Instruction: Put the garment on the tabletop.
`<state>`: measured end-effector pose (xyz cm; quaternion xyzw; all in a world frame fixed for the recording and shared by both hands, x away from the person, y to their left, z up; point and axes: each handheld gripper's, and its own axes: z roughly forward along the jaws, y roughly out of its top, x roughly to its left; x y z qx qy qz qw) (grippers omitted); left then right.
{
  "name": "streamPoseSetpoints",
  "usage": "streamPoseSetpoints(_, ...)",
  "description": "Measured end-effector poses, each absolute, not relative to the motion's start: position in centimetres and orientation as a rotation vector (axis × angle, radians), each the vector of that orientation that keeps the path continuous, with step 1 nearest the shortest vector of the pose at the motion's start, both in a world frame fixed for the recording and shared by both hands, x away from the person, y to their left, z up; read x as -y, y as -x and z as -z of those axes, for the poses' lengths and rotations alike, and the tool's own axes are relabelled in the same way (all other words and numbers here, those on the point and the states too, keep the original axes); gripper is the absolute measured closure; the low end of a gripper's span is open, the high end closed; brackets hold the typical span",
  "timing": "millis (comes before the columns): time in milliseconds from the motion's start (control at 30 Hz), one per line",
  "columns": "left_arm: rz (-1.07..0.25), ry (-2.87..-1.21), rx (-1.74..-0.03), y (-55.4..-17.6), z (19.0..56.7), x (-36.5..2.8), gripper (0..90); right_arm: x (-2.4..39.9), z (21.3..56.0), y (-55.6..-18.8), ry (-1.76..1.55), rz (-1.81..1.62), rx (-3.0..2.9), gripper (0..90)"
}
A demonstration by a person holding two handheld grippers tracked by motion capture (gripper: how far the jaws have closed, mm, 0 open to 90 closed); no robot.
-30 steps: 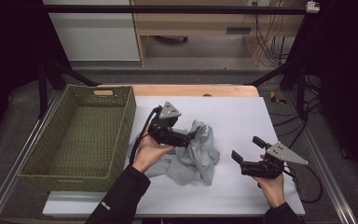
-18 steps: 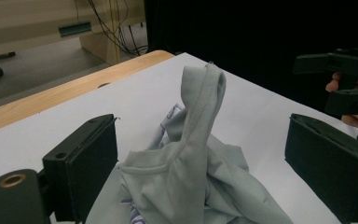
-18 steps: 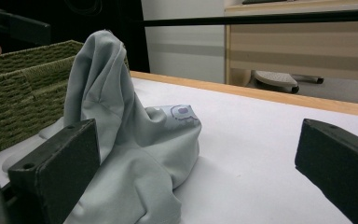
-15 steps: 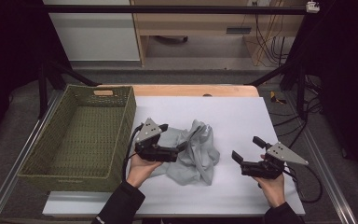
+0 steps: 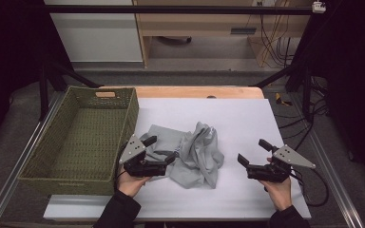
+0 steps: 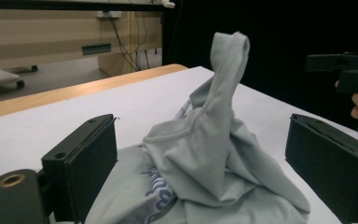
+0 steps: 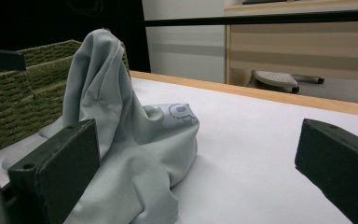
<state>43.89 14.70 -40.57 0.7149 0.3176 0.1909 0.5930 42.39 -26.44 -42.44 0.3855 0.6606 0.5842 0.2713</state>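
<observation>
A crumpled light grey garment (image 5: 197, 154) with a small purple print lies in the middle of the white table top (image 5: 237, 118), one fold standing up in a peak (image 6: 228, 60). My left gripper (image 5: 160, 148) is at the garment's left edge, open, its jaws wide apart over the flat part of the cloth (image 6: 214, 158). My right gripper (image 5: 253, 152) is held open to the right of the garment, apart from it, with bare table between. From the right gripper view the garment (image 7: 121, 135) rises ahead and to the left of the jaws.
A green woven basket (image 5: 132, 111) with nothing visible inside stands along the table's left side, close to the garment (image 7: 23, 98). A wooden strip (image 5: 195, 91) edges the table's far side. Bare table lies to the right and behind the garment.
My left gripper has drawn back from above the garment toward the table's front left. The garment has settled into a peaked heap. The right gripper has stayed put.
</observation>
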Motion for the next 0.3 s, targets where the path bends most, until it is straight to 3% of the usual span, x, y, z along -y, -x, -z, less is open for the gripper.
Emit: streamPoseSetpoints(300,-0.451,-1.669,-0.749,-43.41,40.99,-15.68,6.1,26.36,42.58,-42.38,-1.032,-1.567,-1.79,0.4)
